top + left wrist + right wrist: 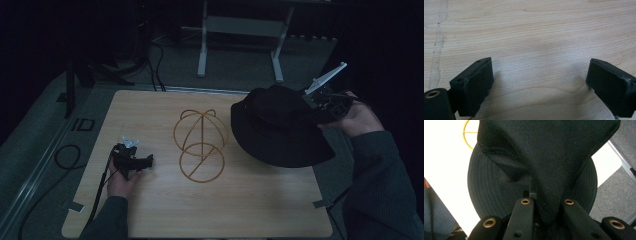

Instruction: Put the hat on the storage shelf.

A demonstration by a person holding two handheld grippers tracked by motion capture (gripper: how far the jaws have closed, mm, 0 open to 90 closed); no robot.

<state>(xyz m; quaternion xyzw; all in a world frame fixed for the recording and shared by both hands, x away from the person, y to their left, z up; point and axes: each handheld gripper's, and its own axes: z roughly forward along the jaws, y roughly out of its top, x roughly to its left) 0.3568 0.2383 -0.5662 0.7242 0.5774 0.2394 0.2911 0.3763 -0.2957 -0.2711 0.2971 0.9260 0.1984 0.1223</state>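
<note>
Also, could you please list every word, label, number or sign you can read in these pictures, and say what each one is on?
"ID": dark letters, dim but legible, on the floor just past the table's far left corner.
No other text can be read: none on the black hat, the wire hat stand, the left gripper or the right gripper.

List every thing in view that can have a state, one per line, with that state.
Black hat: pinched at the crown fabric, brim near the table's right part.
Wire hat stand: upright on the table, bare, apart from the hat.
Left gripper: open, low over the table, holding nothing.
Right gripper: shut on the hat's fabric.
</note>
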